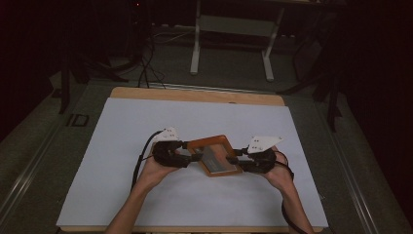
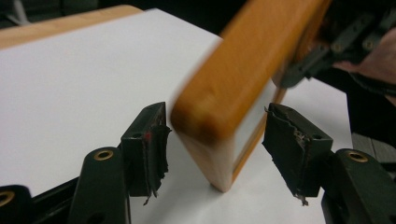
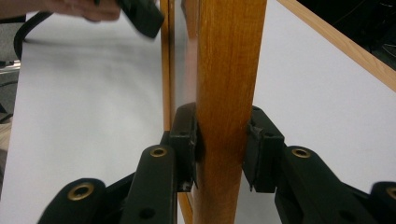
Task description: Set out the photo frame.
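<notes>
Wooden frame (image 1: pixel 214 156), orange-brown with a glassy panel in it, sits between the two grippers over the white sheet (image 1: pixel 122 195), nearer the front edge of the bench (image 1: pixel 195 95) than the back. Right gripper (image 3: pixel 222 144) has its jaws clamped on the frame's edge, one pad on each face. Left gripper (image 2: pixel 215 140) holds its jaws apart around the frame's corner, both pads clear of the wood. Beyond the bench's far edge stands a grey metal stand (image 1: pixel 234 29) on dark floor.
</notes>
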The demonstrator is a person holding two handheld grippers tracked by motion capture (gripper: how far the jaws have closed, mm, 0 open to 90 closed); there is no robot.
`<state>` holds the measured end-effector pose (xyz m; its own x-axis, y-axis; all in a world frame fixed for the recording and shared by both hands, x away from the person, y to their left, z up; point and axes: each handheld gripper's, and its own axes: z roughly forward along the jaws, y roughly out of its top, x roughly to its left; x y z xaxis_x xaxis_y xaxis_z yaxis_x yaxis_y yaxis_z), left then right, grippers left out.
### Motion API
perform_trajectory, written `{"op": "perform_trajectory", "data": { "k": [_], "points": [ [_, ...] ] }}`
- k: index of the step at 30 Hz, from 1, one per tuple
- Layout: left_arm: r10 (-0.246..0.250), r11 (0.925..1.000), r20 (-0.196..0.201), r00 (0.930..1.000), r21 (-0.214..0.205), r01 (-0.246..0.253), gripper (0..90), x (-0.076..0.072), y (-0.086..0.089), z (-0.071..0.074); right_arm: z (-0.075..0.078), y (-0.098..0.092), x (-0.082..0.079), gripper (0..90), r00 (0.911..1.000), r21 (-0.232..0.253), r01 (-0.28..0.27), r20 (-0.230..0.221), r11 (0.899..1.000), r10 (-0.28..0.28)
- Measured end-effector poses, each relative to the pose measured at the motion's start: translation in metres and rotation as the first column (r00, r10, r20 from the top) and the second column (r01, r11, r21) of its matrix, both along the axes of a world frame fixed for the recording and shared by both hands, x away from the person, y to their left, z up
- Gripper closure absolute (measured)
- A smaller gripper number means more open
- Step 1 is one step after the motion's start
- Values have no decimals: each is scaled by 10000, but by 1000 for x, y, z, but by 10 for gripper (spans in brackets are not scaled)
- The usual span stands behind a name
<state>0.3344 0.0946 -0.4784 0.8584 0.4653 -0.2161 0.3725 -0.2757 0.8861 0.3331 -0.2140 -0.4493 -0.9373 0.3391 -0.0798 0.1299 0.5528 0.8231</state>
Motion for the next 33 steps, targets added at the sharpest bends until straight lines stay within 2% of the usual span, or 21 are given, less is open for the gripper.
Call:
{"op": "perform_trajectory", "data": {
  "k": [5,7,11,14,18,22,24,27,30,32,33],
  "points": [
    [-196,9986,-147,9997,491,203,486,0,-16,-16,-2,-2,-1,680,10000,82,64,-10,9999,-64],
    [-201,9974,-80,9998,690,206,498,0,-22,-20,-2,-4,-1,680,10000,92,87,-17,9999,-87],
    [-273,9983,-56,9996,523,275,543,2,-25,-22,-4,-8,-1,676,9998,38,190,-8,9998,-190],
    [-474,9973,87,9988,564,469,576,1,-27,-21,-7,-12,-1,664,9996,17,273,-54,9996,-273],
    [-668,9959,265,9974,630,650,633,-2,-30,-18,-10,-16,0,635,9987,-271,484,-124,9985,-488],
    [-736,9952,220,9970,659,720,644,-3,-30,-15,-13,-20,0,630,9978,-127,539,-387,9985,-544],
    [-752,9957,-14,9972,535,752,643,-3,-26,-13,-15,-19,0,631,9957,25,574,-730,9983,-571],
    [-533,9978,-325,9980,384,546,636,-5,-14,-11,-24,-12,1,637,9874,326,606,-1484,9976,-551],
    [-171,9995,-637,9978,237,186,626,-6,2,-11,-34,1,4,644,9719,431,607,-2300,9972,-492],
    [53,10000,-959,9954,27,-51,621,-7,14,-12,-40,11,6,650,9641,530,543,-2628,9971,-385],
    [150,9998,-1086,9940,-81,-159,620,-7,20,-13,-41,16,7,653,9566,639,486,-2901,9968,-280]
  ]
}}
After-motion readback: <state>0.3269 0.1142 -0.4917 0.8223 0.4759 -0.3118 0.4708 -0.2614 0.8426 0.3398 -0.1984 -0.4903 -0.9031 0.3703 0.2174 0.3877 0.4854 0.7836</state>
